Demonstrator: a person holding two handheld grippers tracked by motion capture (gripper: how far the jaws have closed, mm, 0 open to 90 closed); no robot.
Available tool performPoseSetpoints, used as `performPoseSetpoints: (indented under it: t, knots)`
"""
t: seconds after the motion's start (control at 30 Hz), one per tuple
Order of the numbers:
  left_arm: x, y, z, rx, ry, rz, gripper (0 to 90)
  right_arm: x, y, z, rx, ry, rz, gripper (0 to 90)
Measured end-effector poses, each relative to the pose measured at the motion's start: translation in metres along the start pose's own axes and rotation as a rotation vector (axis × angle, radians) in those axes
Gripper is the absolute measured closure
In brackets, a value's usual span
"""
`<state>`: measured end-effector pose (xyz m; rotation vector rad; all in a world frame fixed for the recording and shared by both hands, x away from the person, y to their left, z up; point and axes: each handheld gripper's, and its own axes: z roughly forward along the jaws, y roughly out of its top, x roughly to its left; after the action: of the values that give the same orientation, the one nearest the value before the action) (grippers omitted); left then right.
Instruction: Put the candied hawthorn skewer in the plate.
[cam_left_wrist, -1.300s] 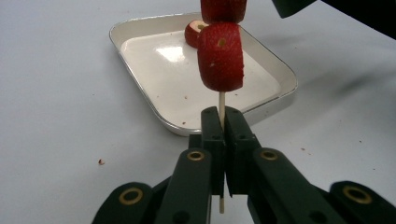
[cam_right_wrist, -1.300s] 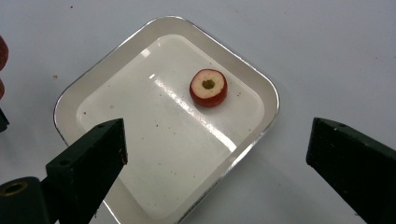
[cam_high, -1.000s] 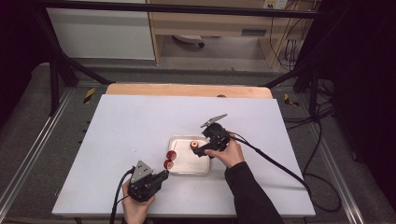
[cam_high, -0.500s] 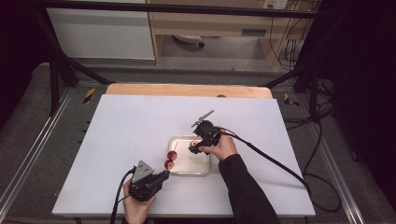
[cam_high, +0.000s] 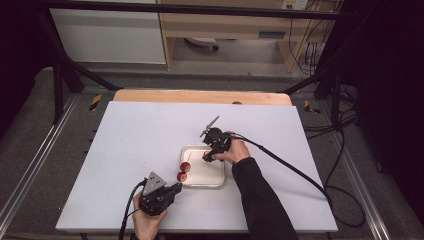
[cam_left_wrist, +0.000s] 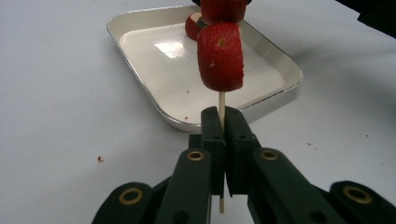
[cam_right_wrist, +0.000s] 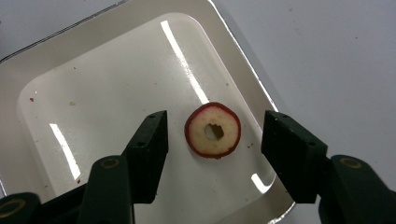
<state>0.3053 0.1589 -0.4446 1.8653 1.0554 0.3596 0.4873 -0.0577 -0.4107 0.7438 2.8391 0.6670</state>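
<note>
In the left gripper view, a second strawberry piece at twelve o'clock is cut off by the top edge; the skewer disappears between the clamped jaws; in the right gripper view, the tray runs off the picture at nine o'clock.

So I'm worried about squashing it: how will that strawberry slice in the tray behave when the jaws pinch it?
The strawberry slice looks soft and hollow-centred, so it probably crushes easily. Lying flat on the glossy tray, it may slide rather than roll. The right gripper straddles it, jaws just closing, not yet touching.
</note>
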Motion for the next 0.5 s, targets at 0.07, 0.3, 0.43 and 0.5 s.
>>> performPoseSetpoints:
  t: [0.07, 0.3, 0.43, 0.5]
  knots:
    - [0.0009, -0.0001, -0.001, 0.002, 0.002, 0.001, 87.9, 0.0005, 0.002, 0.0021, 0.003, 0.003, -0.006, 46.2]
    - [0.0018, -0.0003, -0.001, 0.002, 0.0, -0.004, 87.9, -0.0041, 0.0038, 0.0075, 0.035, 0.015, -0.001, 52.5]
    - [0.002, -0.0007, -0.0008, 0.003, 0.001, -0.005, 87.9, -0.0058, 0.004, 0.0086, 0.048, 0.026, 0.012, 56.3]
    - [0.0022, -0.0009, -0.001, 0.002, 0.001, -0.006, 87.9, -0.0064, 0.0041, 0.0089, 0.056, 0.026, 0.018, 58.7]
